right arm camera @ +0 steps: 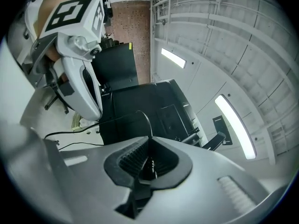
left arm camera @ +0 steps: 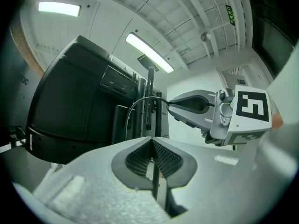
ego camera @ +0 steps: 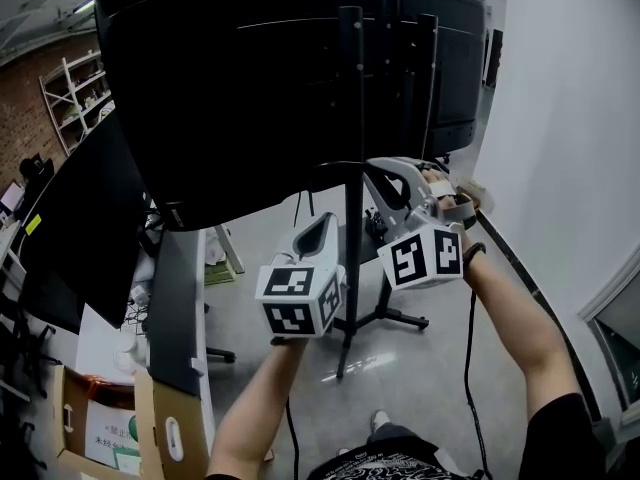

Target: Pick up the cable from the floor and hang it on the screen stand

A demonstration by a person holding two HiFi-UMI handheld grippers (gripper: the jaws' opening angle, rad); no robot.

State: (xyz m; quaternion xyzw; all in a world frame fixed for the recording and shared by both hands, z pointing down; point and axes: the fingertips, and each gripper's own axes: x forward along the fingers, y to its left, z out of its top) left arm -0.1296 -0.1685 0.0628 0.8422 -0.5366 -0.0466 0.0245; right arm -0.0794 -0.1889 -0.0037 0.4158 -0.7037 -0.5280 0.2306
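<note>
A thin black cable [ego camera: 322, 166] arcs between my two grippers in front of the screen stand's black pole [ego camera: 351, 108], which carries a large black screen [ego camera: 250, 78]. My left gripper [ego camera: 325, 220] is shut on one part of the cable [left arm camera: 132, 107], just left of the pole. My right gripper [ego camera: 372, 168] is shut on the other part, just right of the pole and slightly higher. In the right gripper view the cable [right arm camera: 145, 116] rises from the shut right gripper [right arm camera: 149, 143] and runs to the left gripper [right arm camera: 96, 115]. The right gripper [left arm camera: 169, 105] shows from the left gripper [left arm camera: 152, 143].
The stand's legs [ego camera: 390, 318] spread on the grey floor below my arms. A desk with a dark monitor [ego camera: 80, 228] stands at left, cardboard boxes [ego camera: 110, 423] beside it. A white wall [ego camera: 570, 118] is close on the right. Thin black leads [ego camera: 468, 338] hang under my forearms.
</note>
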